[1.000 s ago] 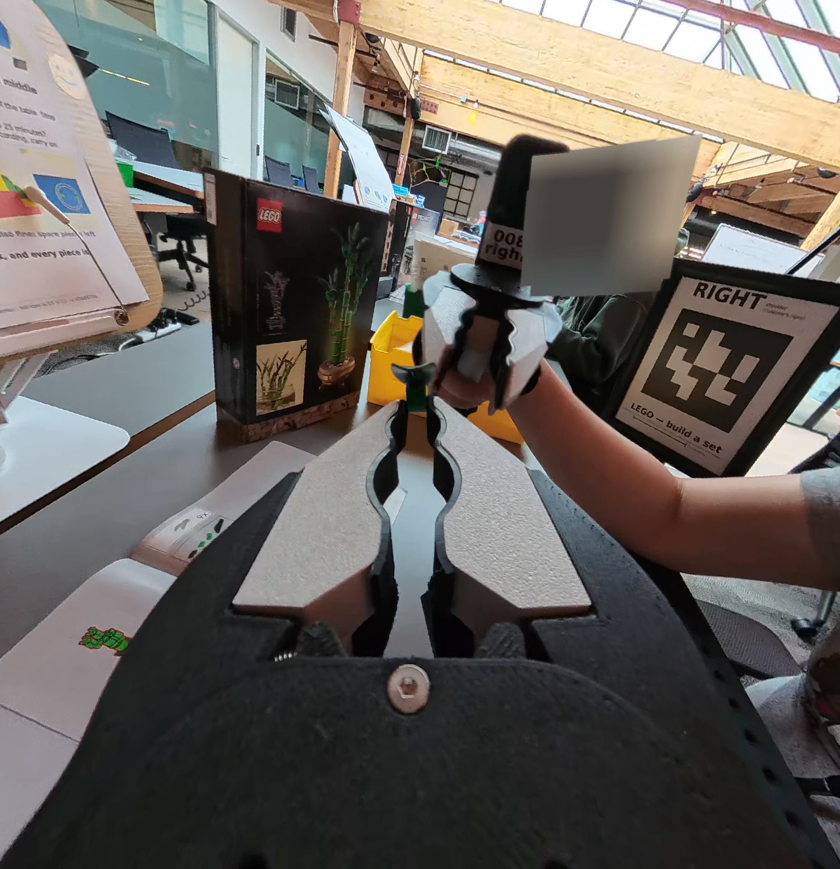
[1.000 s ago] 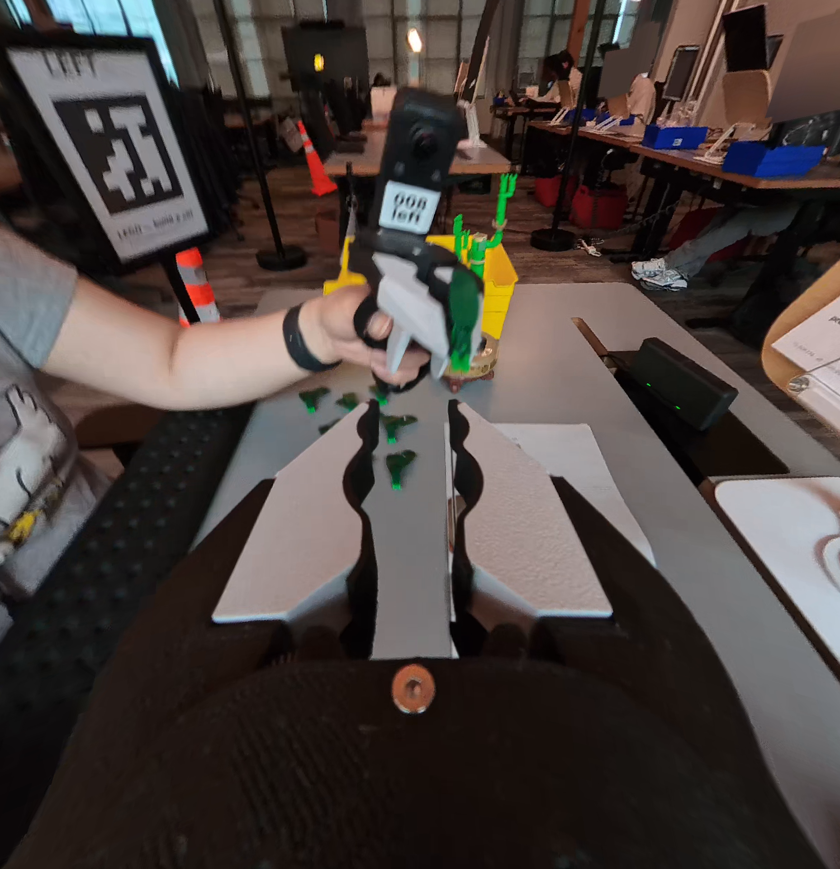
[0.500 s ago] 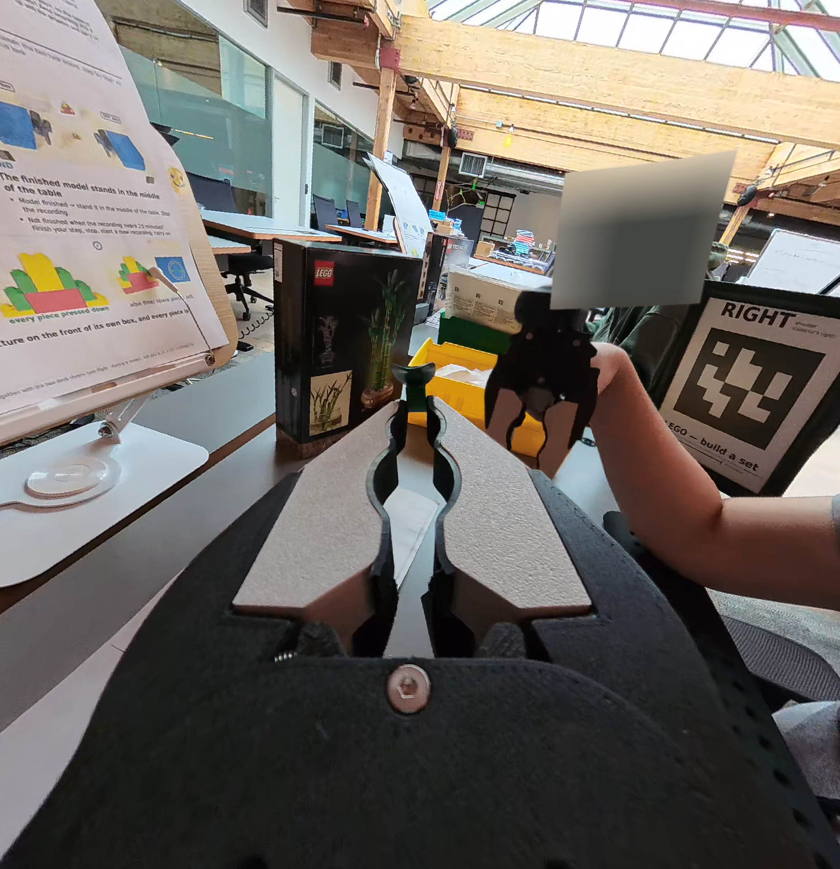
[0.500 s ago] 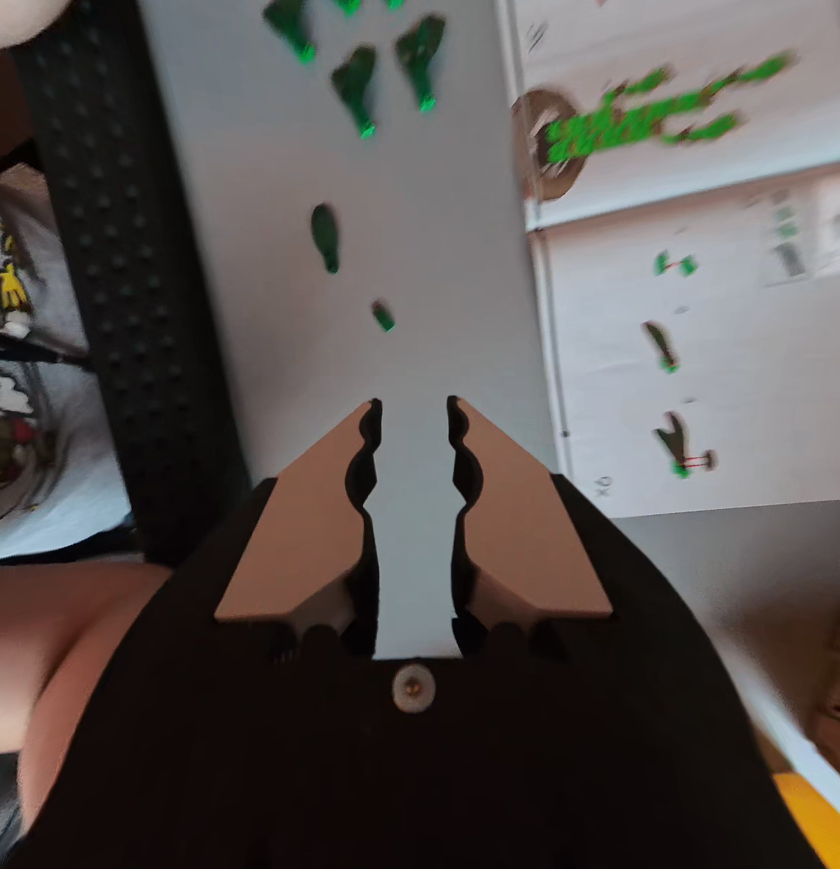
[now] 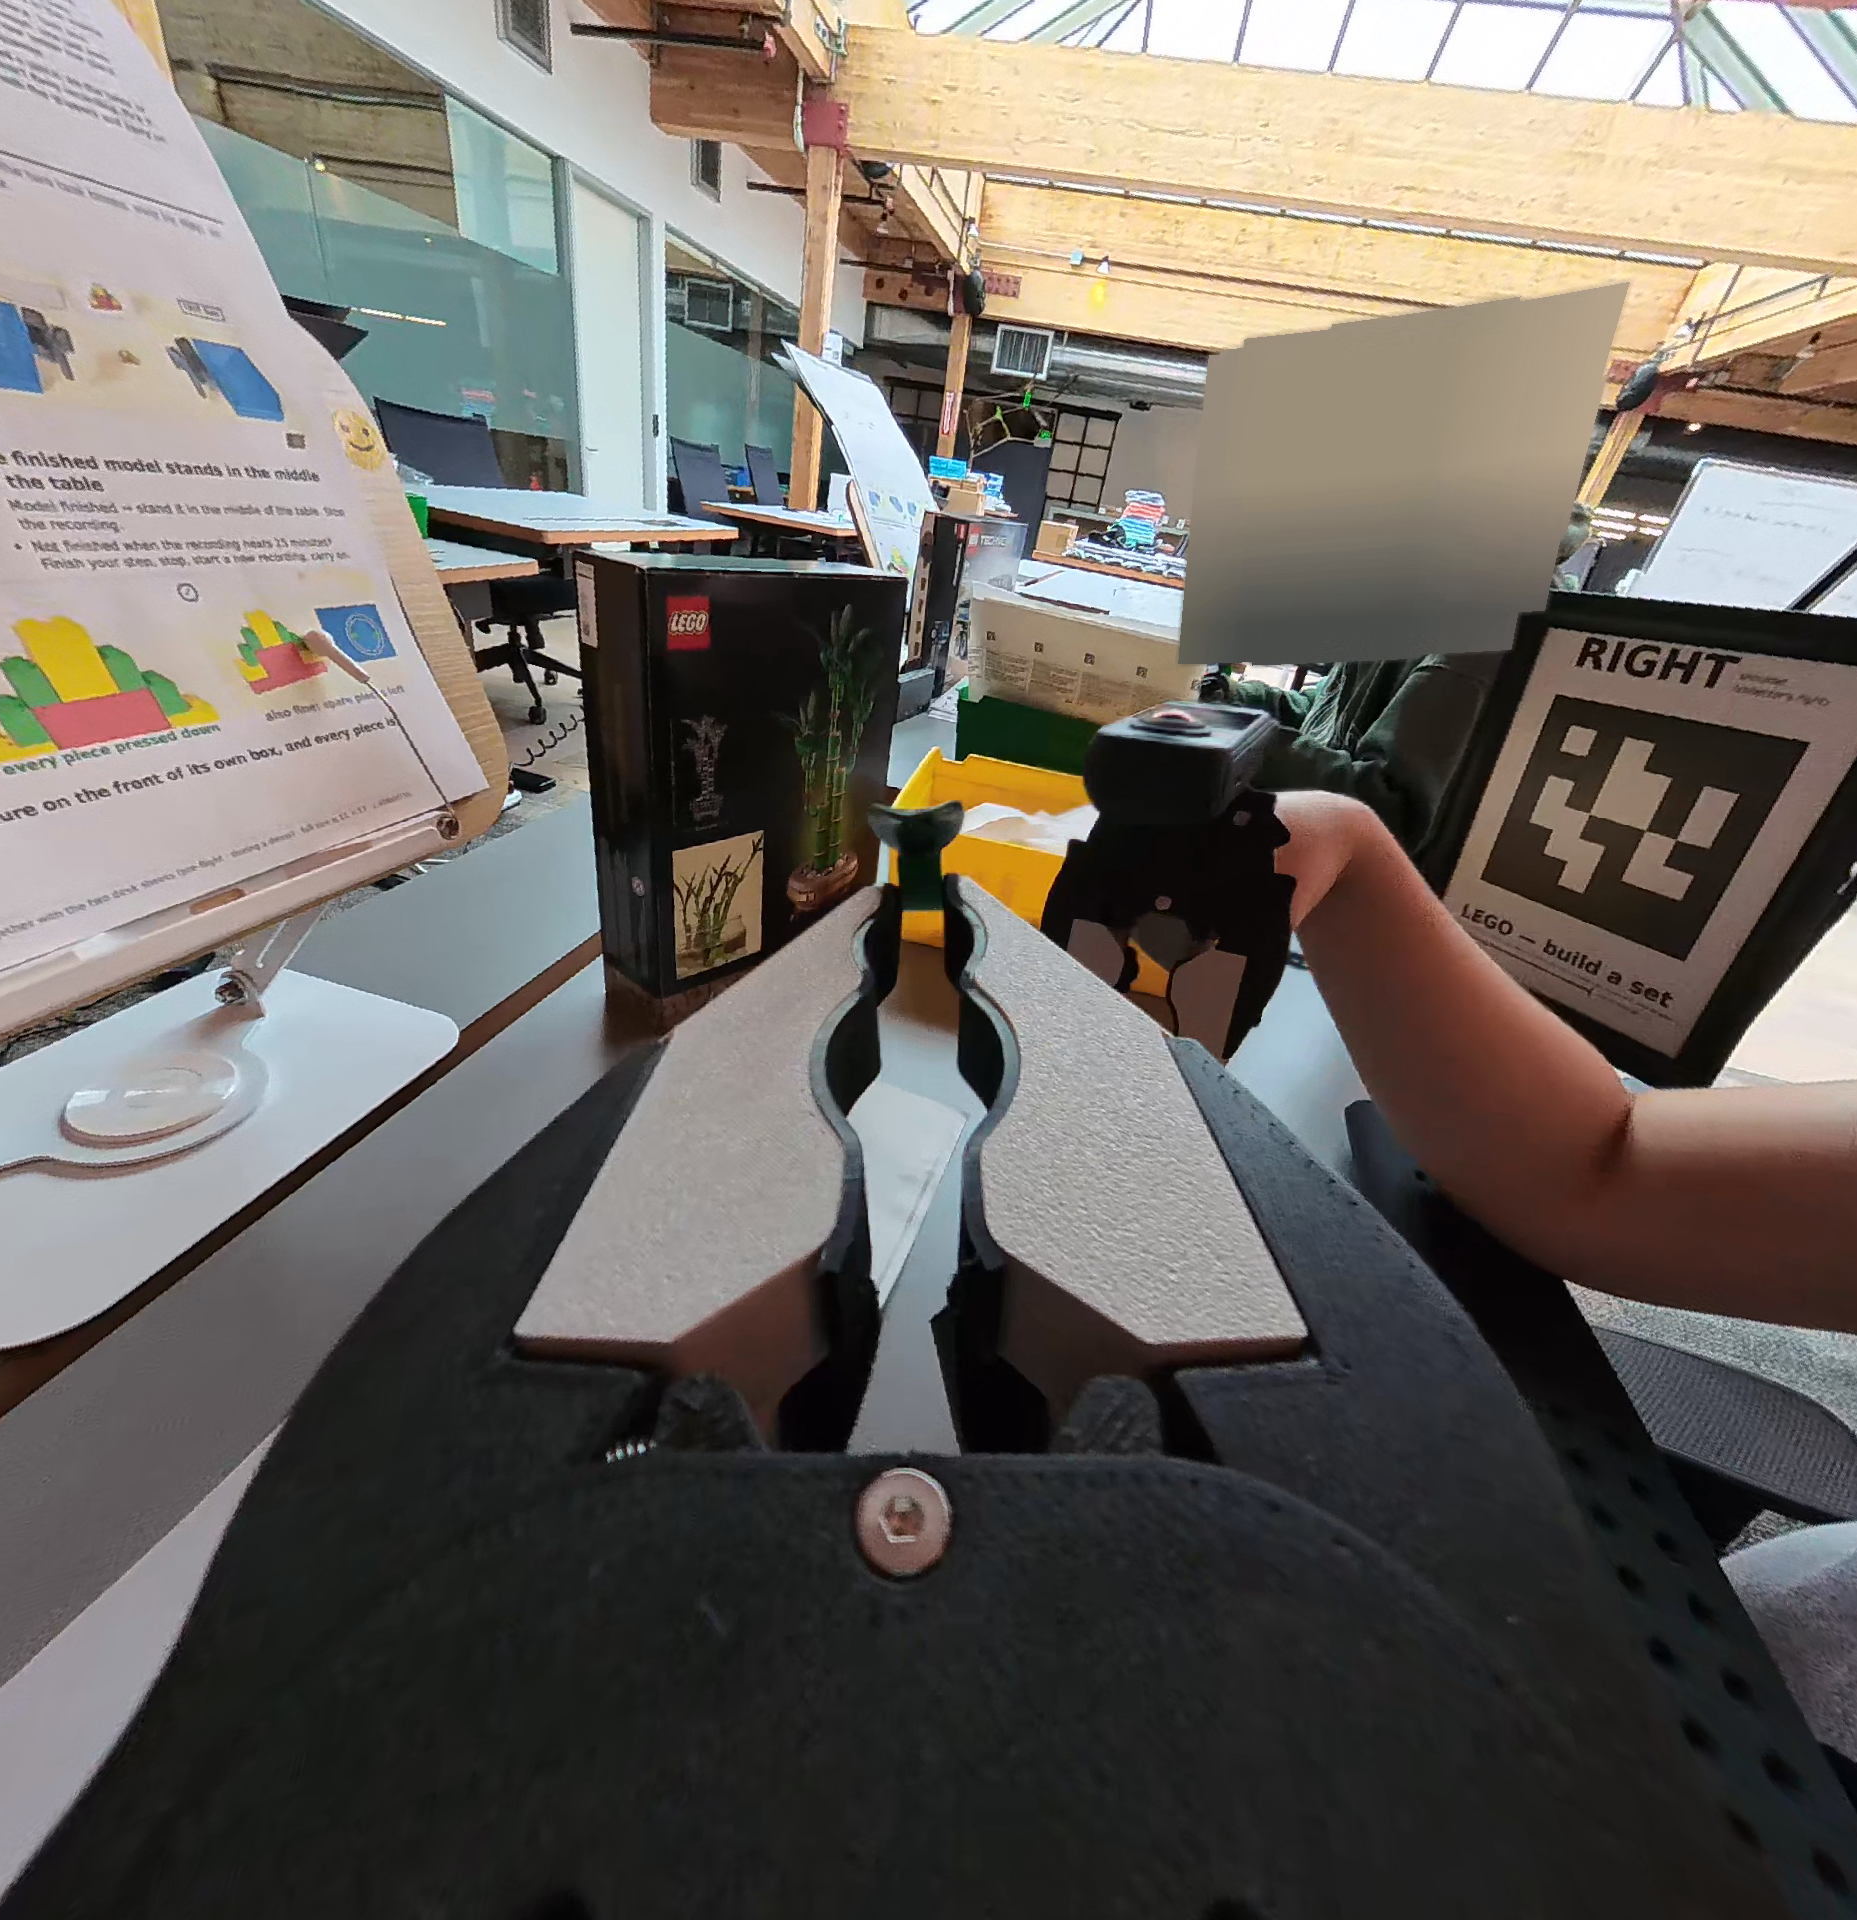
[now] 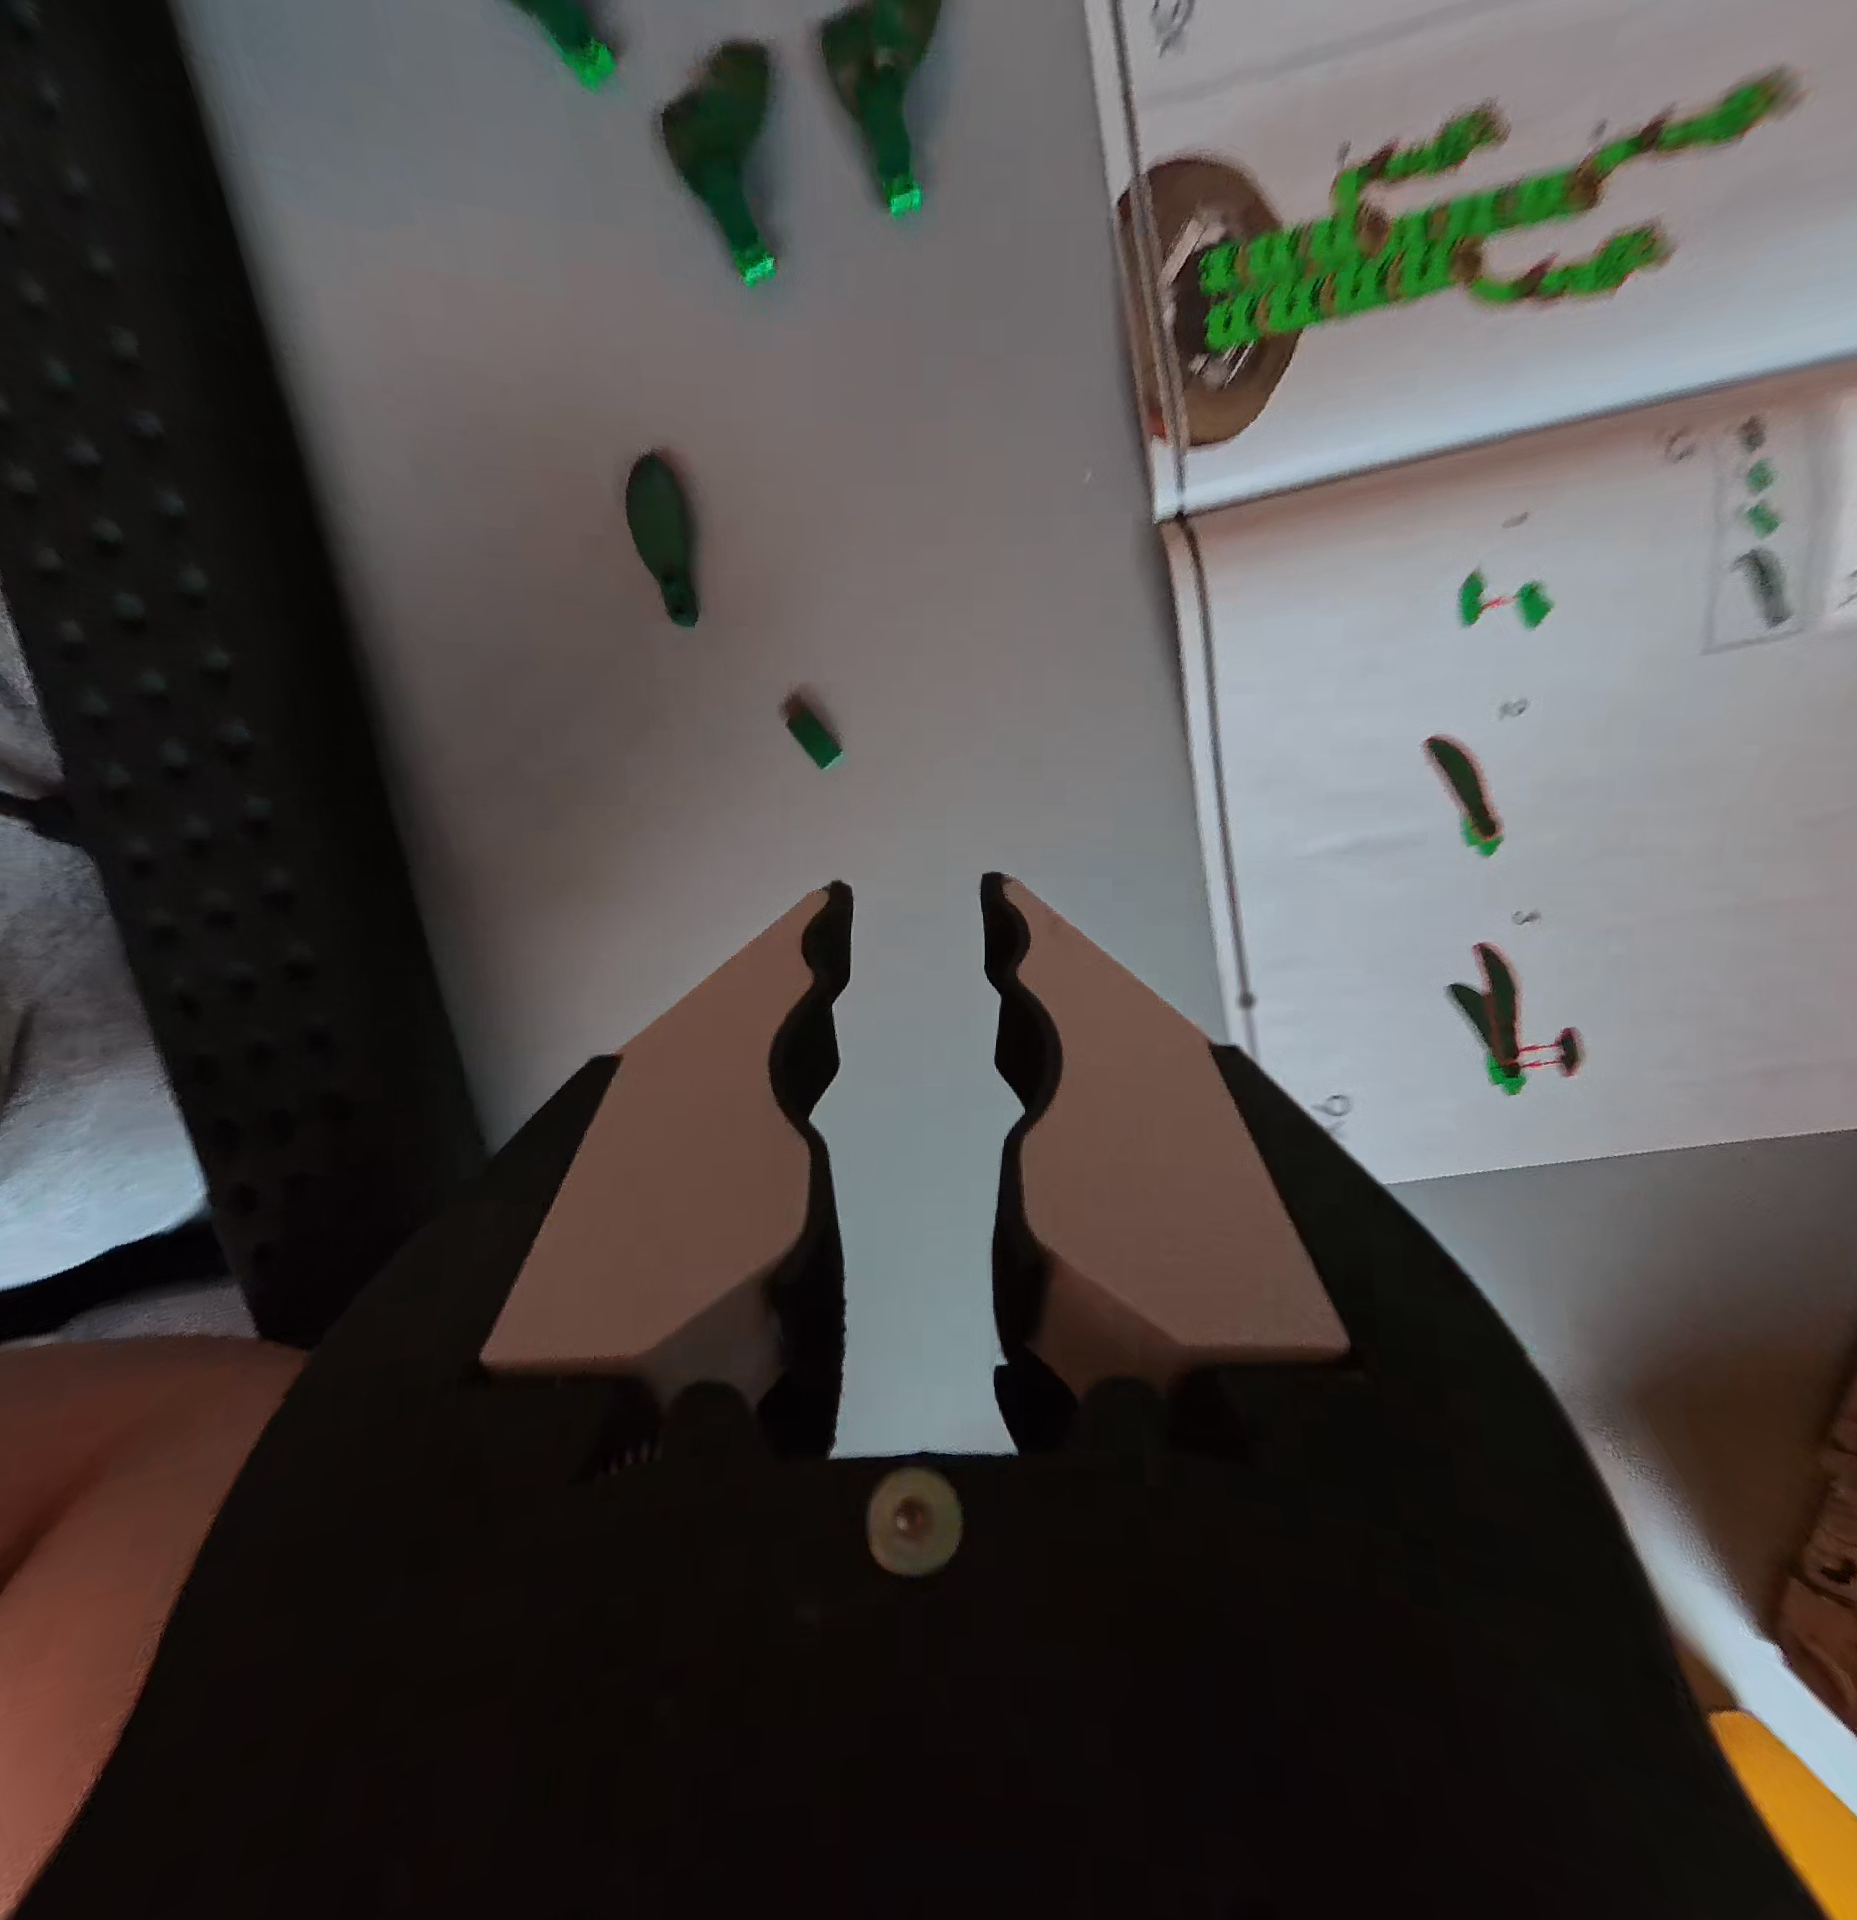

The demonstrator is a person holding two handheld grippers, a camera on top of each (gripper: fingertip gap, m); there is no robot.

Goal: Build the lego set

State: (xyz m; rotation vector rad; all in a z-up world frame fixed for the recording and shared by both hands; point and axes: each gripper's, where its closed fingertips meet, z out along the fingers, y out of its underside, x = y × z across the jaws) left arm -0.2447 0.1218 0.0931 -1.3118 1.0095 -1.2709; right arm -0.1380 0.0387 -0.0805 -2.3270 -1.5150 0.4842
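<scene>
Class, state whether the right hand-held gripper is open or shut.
Open: the right hand-held gripper shows bare table between its fingertips, holding nothing.

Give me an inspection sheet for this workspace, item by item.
Surface: grey table, mostly bare between the loose pieces.
Job's things: dark green leaf piece pinched at the left gripper's tips; loose leaf pieces, one single leaf and a small green brick on the table; open instruction booklet beside them.
Clutter: set box, yellow bin, instruction sheet on a stand.
Grippers: left gripper shut on the leaf piece; right gripper open, empty, pointing down near the brick.
Cables: nothing seen on the table.
Surroundings: marker sign, desks, timber beams.
</scene>
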